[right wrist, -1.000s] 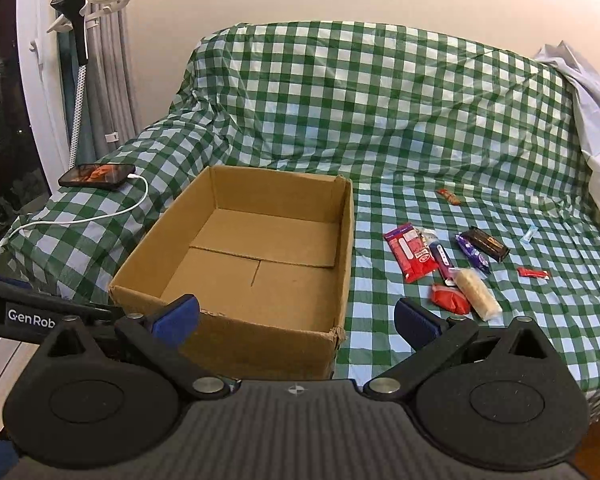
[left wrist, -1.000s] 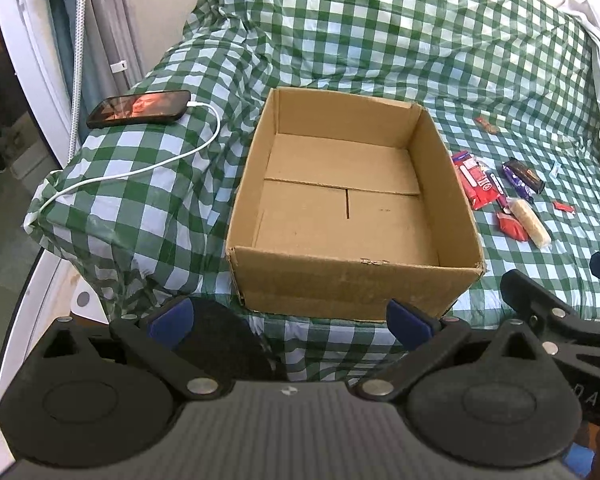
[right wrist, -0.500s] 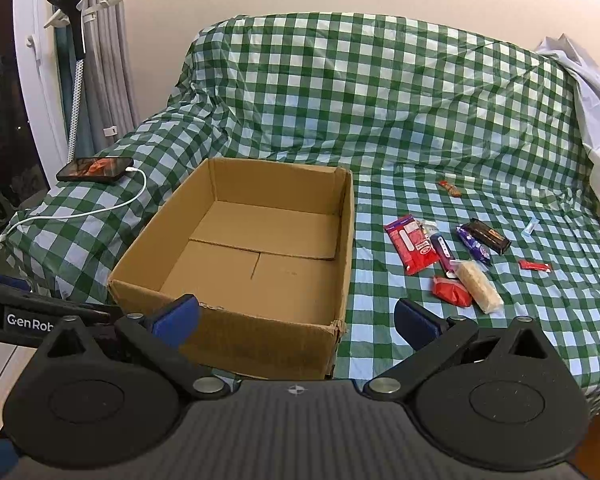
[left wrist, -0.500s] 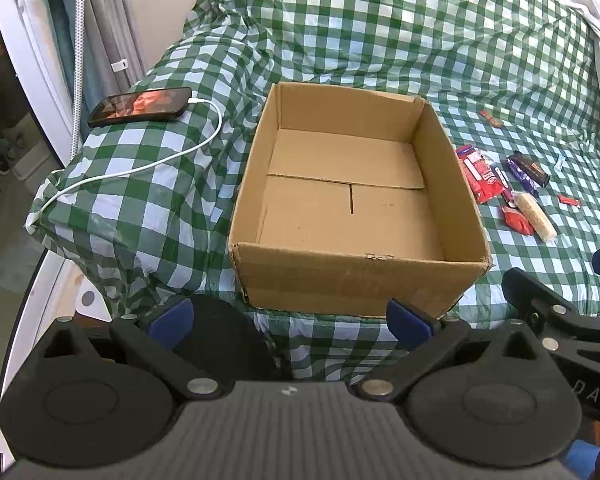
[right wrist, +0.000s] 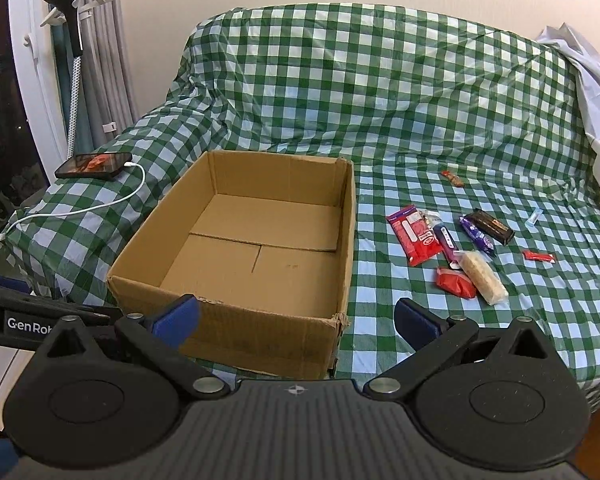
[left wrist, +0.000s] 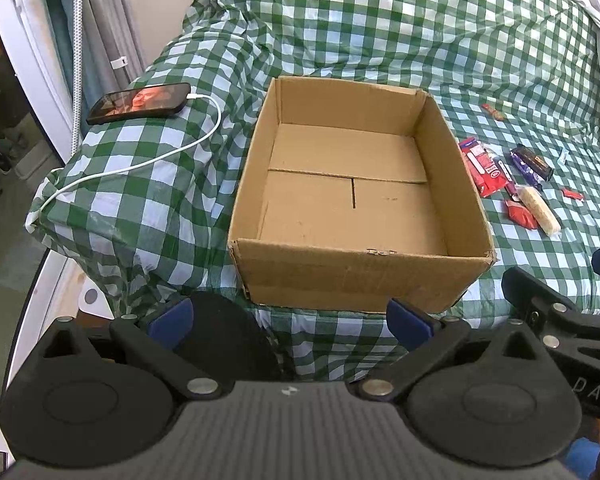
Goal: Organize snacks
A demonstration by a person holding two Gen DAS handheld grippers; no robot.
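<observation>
An open cardboard box (right wrist: 236,256) is being shown on a green-checked cover (right wrist: 380,92), with nothing lying on its bare flap floor. The snacks are being kept outside it, on the cover just to its right: a red packet (right wrist: 416,234), a purple bar (right wrist: 447,244), a second purple wrapper (right wrist: 476,234), a black bar (right wrist: 493,226), a red pouch (right wrist: 456,282) touching a pale rice bar (right wrist: 482,277), and a small red sachet (right wrist: 538,256) lying apart. The left gripper (left wrist: 290,320) is being held before the box's near wall, fingers spread wide and holding nothing. The right gripper (right wrist: 298,318) is likewise being held wide apart and unloaded, near the box's near right corner. A phone (left wrist: 140,103) is being charged through a white cable (left wrist: 140,164), left of the box.
</observation>
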